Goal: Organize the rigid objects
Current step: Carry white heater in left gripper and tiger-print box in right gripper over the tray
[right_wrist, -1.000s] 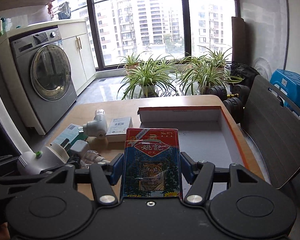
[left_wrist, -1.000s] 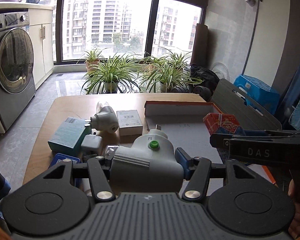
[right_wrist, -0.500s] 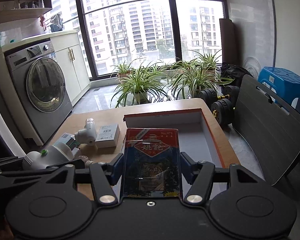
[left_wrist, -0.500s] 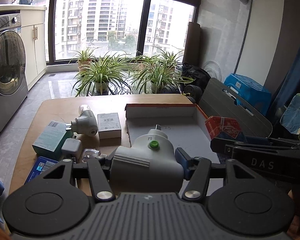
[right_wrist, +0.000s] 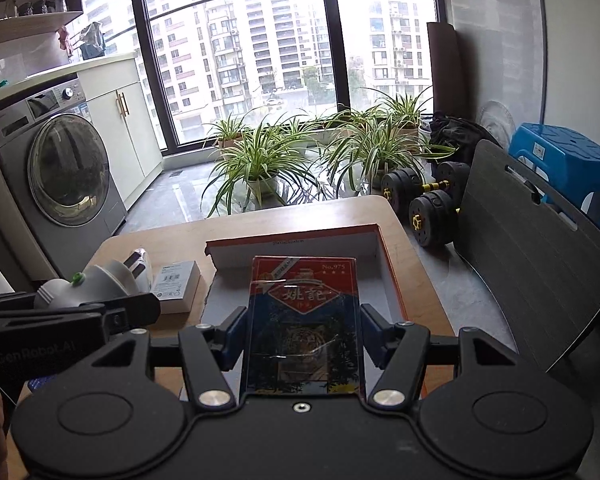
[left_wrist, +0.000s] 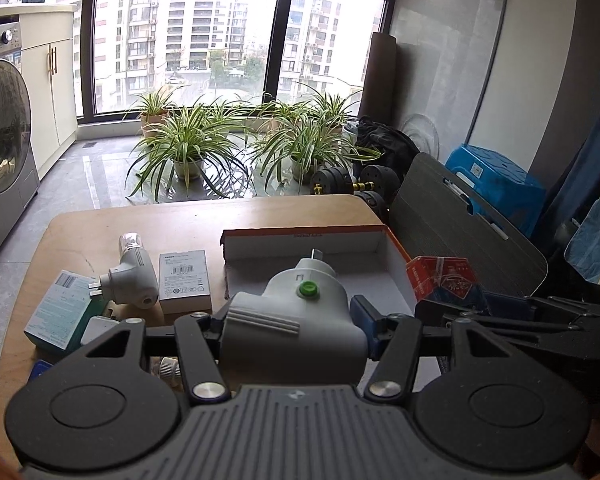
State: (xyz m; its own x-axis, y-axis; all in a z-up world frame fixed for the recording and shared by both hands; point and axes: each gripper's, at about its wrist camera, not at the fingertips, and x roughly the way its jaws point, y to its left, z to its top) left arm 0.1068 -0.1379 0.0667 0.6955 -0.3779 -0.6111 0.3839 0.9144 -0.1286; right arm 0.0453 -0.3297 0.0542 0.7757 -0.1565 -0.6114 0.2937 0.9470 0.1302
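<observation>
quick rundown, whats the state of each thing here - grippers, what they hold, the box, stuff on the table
left gripper: shut on the grey plug-in device
grey plug-in device: held above the table, green button up
right gripper: shut on the playing card pack
playing card pack: held, face up
cardboard box: open, nothing seen lying inside
white plug adapter: lying on the table
white carton: lying flat
teal carton: lying flat

left gripper (left_wrist: 294, 330) clamped on a grey plug adapter (left_wrist: 292, 320) with a green button, open cardboard box (left_wrist: 304, 240) just past it at 12 o'clock, second adapter (left_wrist: 134, 280) and small white box (left_wrist: 185, 280) at 10 o'clock, right gripper's red card pack (left_wrist: 440, 280) at 3 o'clock
</observation>
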